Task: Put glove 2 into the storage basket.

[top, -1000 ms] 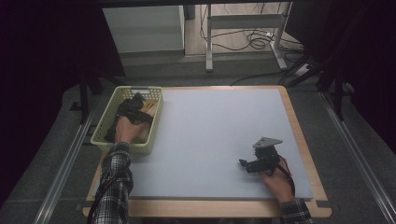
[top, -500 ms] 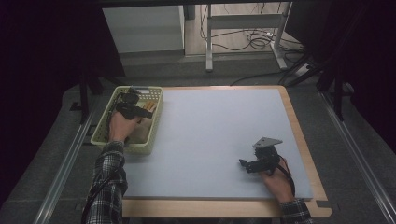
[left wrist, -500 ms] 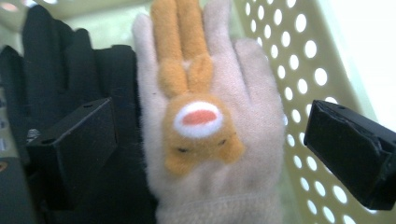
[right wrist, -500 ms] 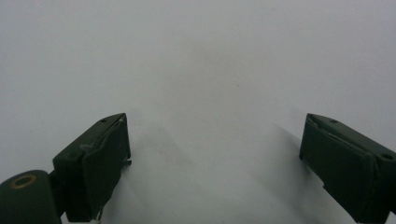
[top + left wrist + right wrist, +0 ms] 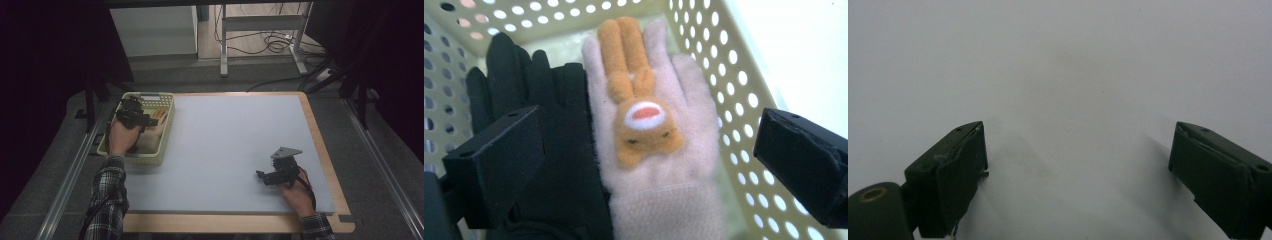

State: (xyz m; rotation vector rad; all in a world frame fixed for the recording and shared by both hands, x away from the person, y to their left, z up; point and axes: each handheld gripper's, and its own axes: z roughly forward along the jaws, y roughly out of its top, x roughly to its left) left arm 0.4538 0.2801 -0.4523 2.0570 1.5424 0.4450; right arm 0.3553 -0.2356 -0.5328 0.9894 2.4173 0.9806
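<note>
Left gripper (image 5: pixel 644 165) hangs above the basket (image 5: pixel 167 122) at the tabletop's left edge, jaws just opened wide, nothing between them. Pink glove (image 5: pixel 659 165) lies beside the black glove (image 5: pixel 549 165), touching; a descent risks snagging both. Right gripper (image 5: pixel 1078 170) rests wide near the front-right corner.

Two gloves (image 5: pixel 624 150) side by side in basket (image 5: pixel 744 100)
</note>
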